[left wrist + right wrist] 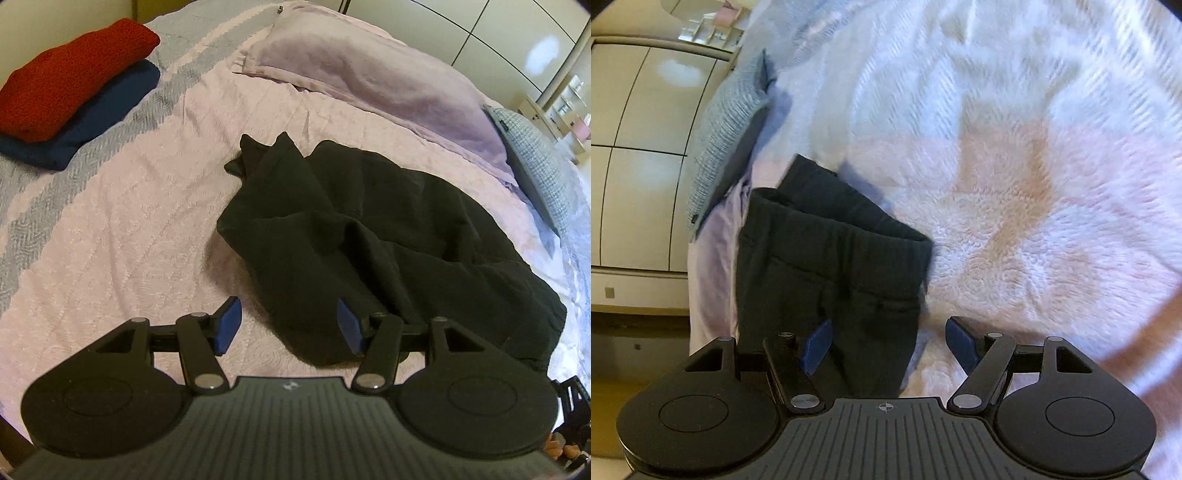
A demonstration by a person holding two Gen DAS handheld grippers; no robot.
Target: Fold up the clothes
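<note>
Red folded garment stacked on navy garment on bedspread.

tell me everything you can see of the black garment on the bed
The black garment is soft, knit-looking trousers, lying crumpled and unfolded on the pink bedspread, below the lilac pillow. The right wrist view shows its ribbed elastic waistband. One end lies between the left gripper's open jaws, ungripped.
</note>
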